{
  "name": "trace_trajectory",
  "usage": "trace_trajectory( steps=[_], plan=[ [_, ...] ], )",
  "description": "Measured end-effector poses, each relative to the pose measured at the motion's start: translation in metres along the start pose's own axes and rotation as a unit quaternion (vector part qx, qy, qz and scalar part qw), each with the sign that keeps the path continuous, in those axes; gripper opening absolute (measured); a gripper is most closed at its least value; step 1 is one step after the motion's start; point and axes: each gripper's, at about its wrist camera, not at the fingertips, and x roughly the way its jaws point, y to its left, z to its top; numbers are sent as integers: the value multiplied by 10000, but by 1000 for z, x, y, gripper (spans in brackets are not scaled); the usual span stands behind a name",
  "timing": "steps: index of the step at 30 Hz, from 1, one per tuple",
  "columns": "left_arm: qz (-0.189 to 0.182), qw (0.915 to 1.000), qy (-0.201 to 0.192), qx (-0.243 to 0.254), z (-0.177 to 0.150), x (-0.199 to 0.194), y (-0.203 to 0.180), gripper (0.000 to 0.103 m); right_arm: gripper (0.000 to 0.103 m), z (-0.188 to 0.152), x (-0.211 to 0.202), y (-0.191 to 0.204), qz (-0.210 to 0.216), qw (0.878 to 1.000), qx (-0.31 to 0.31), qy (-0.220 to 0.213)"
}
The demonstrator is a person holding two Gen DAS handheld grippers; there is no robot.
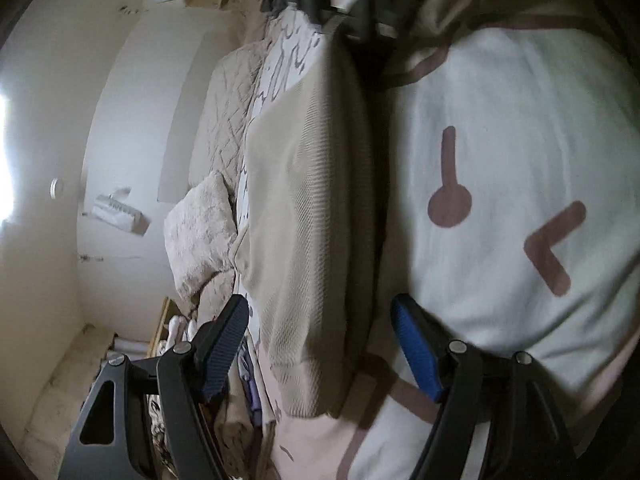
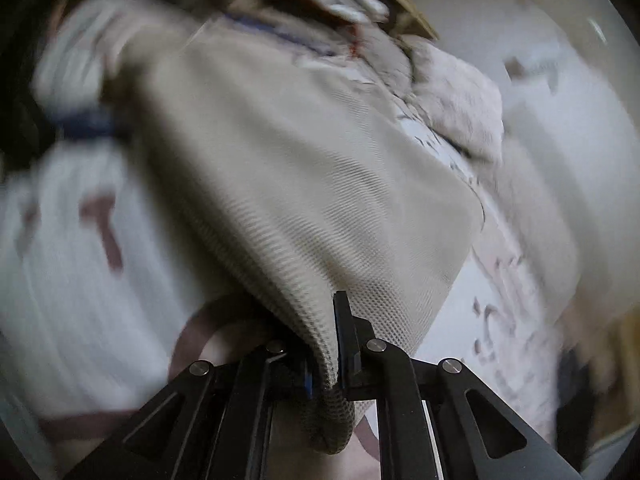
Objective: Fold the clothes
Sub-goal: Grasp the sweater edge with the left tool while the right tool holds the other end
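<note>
- The right gripper is pinched almost closed on a bunched edge of the beige knit, which hangs off its jaws and spreads away over the bed.
- The left gripper stands wide apart with nothing between its pads; the knit hangs just ahead of the gap, not gripped.
- The knit is lifted clear on one side, draped in front of a white sheet with brown marks.
- Progress, as I judge it: early to middle. One edge is held up and the cloth is loose and sagging, with no flat, squared fold to be seen. The free gripper has yet to take a second edge, and the folding and laying down are left.
- Further off, a fluffy pillow and a quilted cover lie against the wall.
- Writing: no brand or label can be read. The brown marks on the sheet are plain shapes, a bar with a round end and an angle, not letters I can make out; the right view is too blurred to tell more.
</note>
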Motion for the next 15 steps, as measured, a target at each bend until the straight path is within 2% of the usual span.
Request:
trace_trajectory(
  steps=[5,9,12,15],
  plan=[
    [180,9998,11,52,11,12,2,73,11,25,-16,-31,351,9961,780,-205],
    [367,9993,-16,37,16,18,4,74,11,40,-26,-56,647,9870,1422,-371],
    [689,9976,19,-110,17,26,13,78,11,42,-31,-69,772,9807,1740,-444],
    [1080,9941,96,-95,17,33,20,77,11,44,-34,-71,655,9810,1779,-420]
  ],
)
